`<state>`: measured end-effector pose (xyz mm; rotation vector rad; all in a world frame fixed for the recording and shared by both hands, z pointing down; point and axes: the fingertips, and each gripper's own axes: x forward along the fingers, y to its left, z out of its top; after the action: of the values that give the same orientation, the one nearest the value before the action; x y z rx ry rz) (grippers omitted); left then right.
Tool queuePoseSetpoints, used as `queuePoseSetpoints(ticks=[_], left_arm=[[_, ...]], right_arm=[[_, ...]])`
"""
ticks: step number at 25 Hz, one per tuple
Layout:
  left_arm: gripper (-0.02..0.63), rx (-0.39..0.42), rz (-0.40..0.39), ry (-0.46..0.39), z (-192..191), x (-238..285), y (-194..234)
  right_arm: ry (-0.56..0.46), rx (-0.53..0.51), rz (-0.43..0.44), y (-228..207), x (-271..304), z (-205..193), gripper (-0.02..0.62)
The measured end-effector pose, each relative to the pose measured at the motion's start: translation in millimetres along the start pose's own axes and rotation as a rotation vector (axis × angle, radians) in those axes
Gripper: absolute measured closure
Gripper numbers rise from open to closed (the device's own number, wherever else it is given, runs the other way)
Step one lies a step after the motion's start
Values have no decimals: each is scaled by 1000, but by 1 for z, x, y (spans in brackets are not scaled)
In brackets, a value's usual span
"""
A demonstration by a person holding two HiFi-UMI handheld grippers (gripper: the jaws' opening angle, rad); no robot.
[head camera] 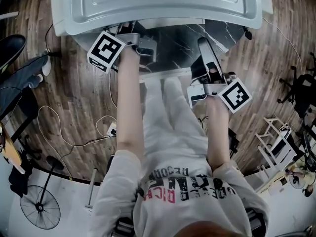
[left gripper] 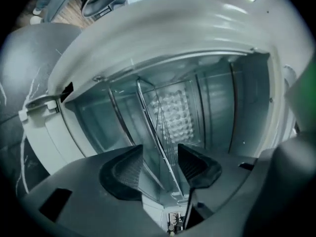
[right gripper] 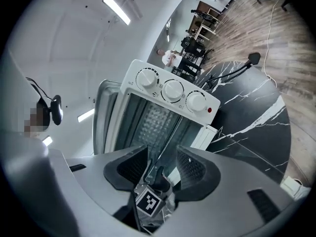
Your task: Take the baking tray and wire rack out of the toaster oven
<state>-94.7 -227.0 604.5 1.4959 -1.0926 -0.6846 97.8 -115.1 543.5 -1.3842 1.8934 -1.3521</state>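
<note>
Toaster oven (head camera: 158, 4) topped the head view on the dark tabletop (head camera: 182, 42), with the left gripper (head camera: 143, 46) and right gripper (head camera: 206, 53) at its front.

In the left gripper view, the jaws stood spread. The wire rack (left gripper: 167, 132) lay inside the oven, showing between them, not pinched.

In the right gripper view, the jaws stood apart with nothing pinched, facing the oven's knobs.

Left gripper (left gripper: 160, 154) is right at the open mouth of the toaster oven (left gripper: 148, 38), jaws wide apart and pressing on nothing. The wire rack (left gripper: 163, 127), seen edge-on, runs through the gap between them. Far inside sits the dimpled back wall (left gripper: 175, 110). A dark marbled tabletop (left gripper: 19, 83) shows off left.
</note>
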Motion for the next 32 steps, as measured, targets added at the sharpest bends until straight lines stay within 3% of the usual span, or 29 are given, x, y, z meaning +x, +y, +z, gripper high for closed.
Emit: queuePoseSetpoints(ticks=[2,8,18,32], left_arm=[[417,2,17,-15,5,4,4],[591,44,5,-3,7,12,-7],[598,10,24,48,-13,-19,-4],[598,3,35,89,-29,-42,-3]], right_arm=[[-3,5,-13,-4,0,-1,423],[-11,12,-31,-7,2,-1,425],[-16,-19,-50,-14,24,-6,426],[-72,91,-98,-43,72,-7,426]])
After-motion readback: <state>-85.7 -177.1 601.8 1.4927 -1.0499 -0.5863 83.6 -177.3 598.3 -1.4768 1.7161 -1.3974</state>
